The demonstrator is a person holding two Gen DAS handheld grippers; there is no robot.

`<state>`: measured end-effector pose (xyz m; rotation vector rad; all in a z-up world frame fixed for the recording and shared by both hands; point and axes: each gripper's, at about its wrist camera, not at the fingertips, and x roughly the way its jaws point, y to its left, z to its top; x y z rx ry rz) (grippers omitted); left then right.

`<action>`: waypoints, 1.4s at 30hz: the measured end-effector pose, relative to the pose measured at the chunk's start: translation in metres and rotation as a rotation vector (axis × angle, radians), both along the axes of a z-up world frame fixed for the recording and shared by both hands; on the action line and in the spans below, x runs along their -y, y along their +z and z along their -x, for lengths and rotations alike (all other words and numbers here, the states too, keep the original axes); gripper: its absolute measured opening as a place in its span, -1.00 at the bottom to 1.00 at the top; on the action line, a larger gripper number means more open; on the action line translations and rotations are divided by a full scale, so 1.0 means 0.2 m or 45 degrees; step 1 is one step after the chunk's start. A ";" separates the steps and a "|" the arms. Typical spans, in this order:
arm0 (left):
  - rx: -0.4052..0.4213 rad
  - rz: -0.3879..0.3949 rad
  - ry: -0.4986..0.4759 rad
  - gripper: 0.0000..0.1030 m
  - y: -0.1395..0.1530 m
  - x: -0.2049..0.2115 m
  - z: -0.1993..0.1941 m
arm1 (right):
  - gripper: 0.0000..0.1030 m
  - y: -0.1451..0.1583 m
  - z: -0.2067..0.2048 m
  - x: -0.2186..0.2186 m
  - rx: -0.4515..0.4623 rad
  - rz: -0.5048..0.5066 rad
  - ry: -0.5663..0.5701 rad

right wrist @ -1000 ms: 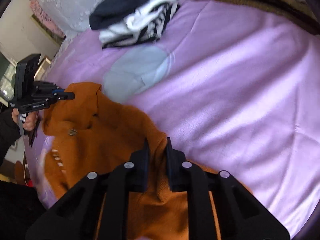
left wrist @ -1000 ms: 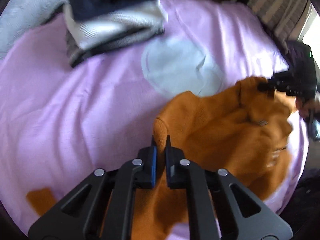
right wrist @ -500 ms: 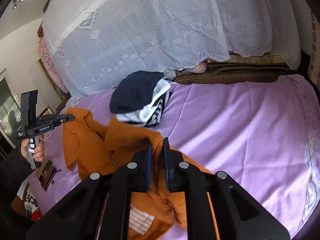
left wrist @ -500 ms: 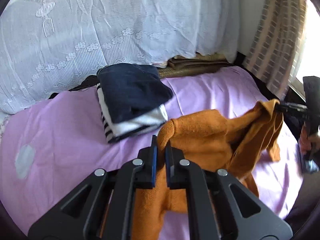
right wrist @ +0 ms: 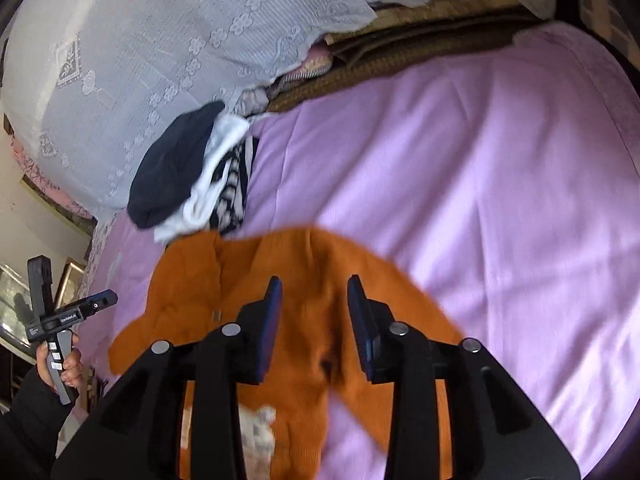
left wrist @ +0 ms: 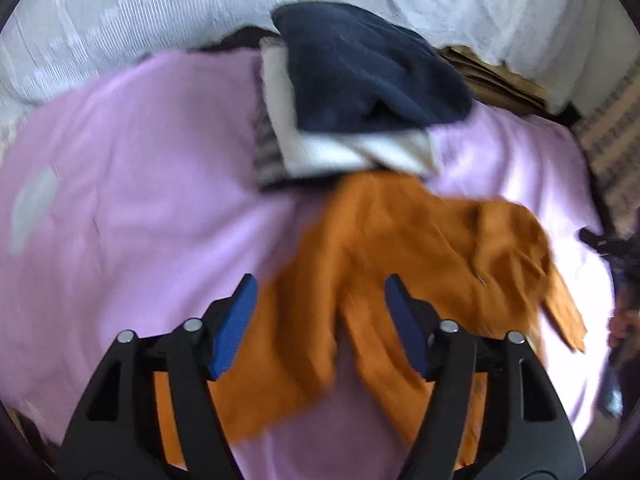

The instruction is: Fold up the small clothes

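A crumpled orange knit garment (left wrist: 404,256) lies loose on the purple sheet (left wrist: 132,184). Its far edge reaches a stack of folded clothes (left wrist: 360,92), navy on top, then white and striped. My left gripper (left wrist: 320,280) hangs open just above the garment's near part, with nothing between its blue pads. My right gripper (right wrist: 314,286) is open too, over the same orange garment (right wrist: 288,264). The stack (right wrist: 188,176) sits beyond it to the left. The right wrist view also shows the left gripper (right wrist: 82,308) from the side, held by a hand (right wrist: 64,364).
A white lace cover (right wrist: 180,40) rises behind the bed, with folded brown bedding (right wrist: 404,36) beside it. A grey patch (left wrist: 34,208) marks the sheet at left. Striped curtain (left wrist: 616,120) at the right edge. Bare purple sheet (right wrist: 480,160) spreads to the right.
Both grippers were shut on the orange garment and holding it up; both have opened and let go. The garment has dropped onto the sheet in front of the stack.
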<state>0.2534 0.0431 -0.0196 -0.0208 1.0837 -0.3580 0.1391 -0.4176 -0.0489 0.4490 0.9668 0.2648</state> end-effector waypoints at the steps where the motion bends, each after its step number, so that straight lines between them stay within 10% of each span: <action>1: -0.026 0.017 -0.027 0.43 -0.01 0.00 0.08 | -0.31 -0.01 0.09 0.00 -0.025 -0.030 -0.003; 8: -0.161 -0.002 -0.061 0.60 -0.23 -0.05 0.53 | -0.01 -0.17 0.67 -0.14 -0.194 -0.149 -0.005; 18: -0.369 0.297 0.034 0.58 -0.52 -0.13 0.69 | 0.02 -0.38 0.89 -0.30 -0.350 -0.322 -0.049; 23: -0.358 0.251 -0.032 0.09 -0.57 0.02 0.71 | 0.02 -0.45 0.86 -0.40 -0.366 -0.334 -0.065; 27: -0.318 0.218 -0.049 -0.80 -0.53 0.05 0.74 | -0.87 -0.38 0.86 -0.49 -0.283 -0.217 -0.020; 32: -0.229 0.346 -0.021 -0.82 -0.25 -0.05 0.82 | -0.91 -0.06 0.95 -0.43 -0.111 -0.235 0.042; 36: -0.262 0.402 -0.067 -0.82 -0.14 -0.09 0.98 | -0.91 0.01 1.10 -0.37 -0.185 -0.273 0.102; 42: -0.558 0.248 -0.024 -0.74 -0.59 -0.07 1.24 | -0.93 -0.46 1.32 -0.38 -0.574 -0.171 0.116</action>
